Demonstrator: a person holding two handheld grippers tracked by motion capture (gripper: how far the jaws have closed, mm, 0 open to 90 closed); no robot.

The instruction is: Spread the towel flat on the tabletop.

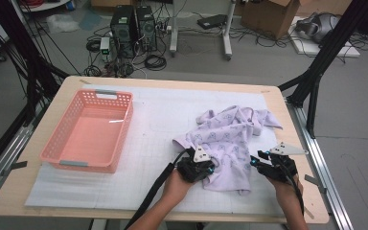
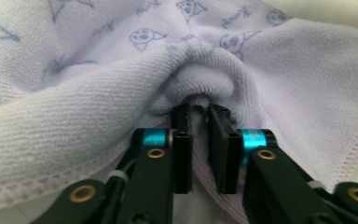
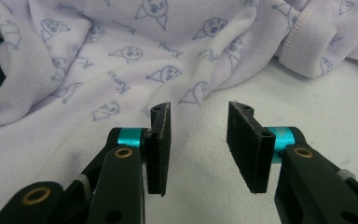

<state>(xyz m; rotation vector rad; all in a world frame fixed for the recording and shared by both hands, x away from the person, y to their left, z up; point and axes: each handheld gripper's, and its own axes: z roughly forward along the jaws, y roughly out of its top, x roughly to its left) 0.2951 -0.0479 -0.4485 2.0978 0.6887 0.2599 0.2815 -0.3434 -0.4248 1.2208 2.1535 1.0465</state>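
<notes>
Between the nearly closed jaws of the left gripper [image 2: 199, 114] a fold of lilac towel [image 2: 121, 88] is pinched; right gripper [image 3: 199, 122] half open, empty, towel hem just ahead: advance it onto the hem before lifting, else the cloth likely bunches

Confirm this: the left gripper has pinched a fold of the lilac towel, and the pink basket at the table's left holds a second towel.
Wrong on the basket. In the high view the pink basket is empty. The left gripper does pinch the lilac towel.
</notes>
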